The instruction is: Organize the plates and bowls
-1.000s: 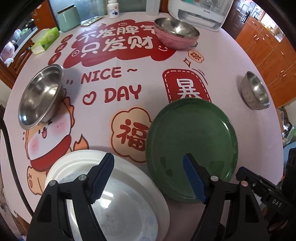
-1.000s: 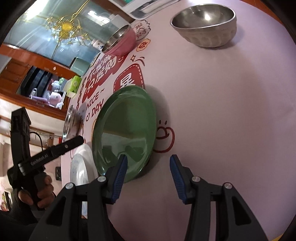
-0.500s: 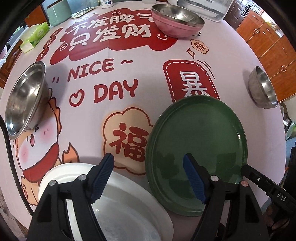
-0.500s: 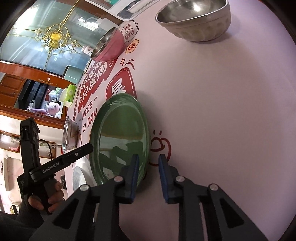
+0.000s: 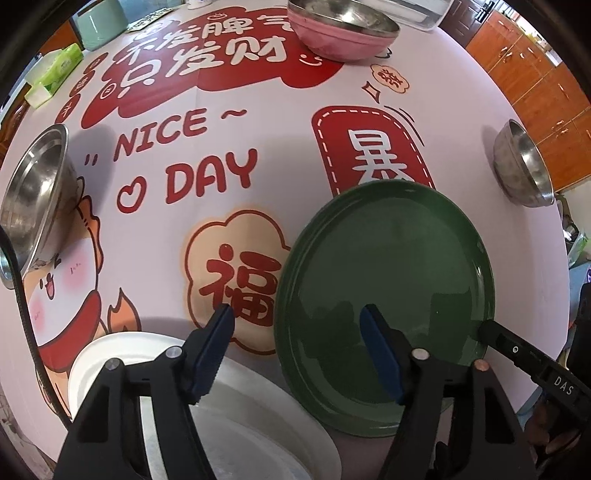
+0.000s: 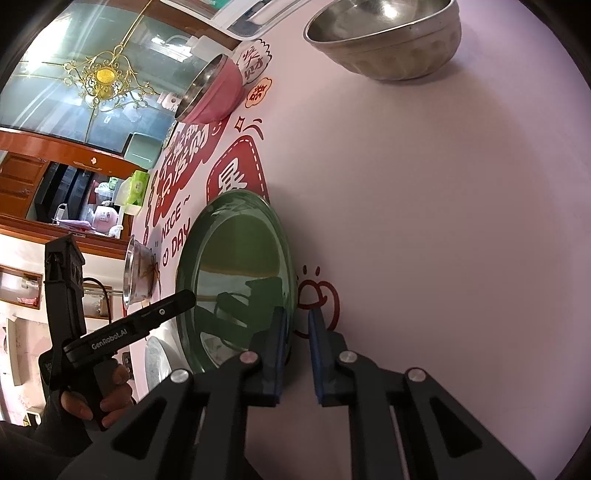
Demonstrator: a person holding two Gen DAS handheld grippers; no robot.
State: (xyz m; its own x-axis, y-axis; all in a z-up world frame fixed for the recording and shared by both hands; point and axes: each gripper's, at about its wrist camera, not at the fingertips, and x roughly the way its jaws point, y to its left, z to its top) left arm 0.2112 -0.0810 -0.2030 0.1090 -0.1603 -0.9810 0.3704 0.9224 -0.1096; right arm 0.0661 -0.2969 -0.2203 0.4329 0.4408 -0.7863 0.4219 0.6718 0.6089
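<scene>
A: So, where does the round dark green glazed plate (image 5: 391, 280) sit?

B: Flat on the surface (image 6: 443, 221), which is covered by a pale pink cloth with red print. Take the plate as the landmark: a round white plate (image 5: 258, 406) lies just beside its near-left edge, and a steel bowl with a pink outside (image 5: 340, 26) stands well beyond its far side.

A: And the other bowls?

B: A wide shiny steel bowl (image 5: 33, 184) is well off to the plate's left, and a smaller plain steel bowl (image 5: 522, 162) is off to its far right.

A: What about the right claw (image 6: 295, 332)?

B: Its blue pads are narrow and closing, one on each side of the green plate's near rim (image 6: 291, 295). I cannot tell whether they press on it yet.

A: The left claw (image 5: 299, 332)?

B: Fairly wide but closing, with nothing between the pads. It hangs over the plate's left edge, one finger above the white plate, the other above the green one.
</scene>
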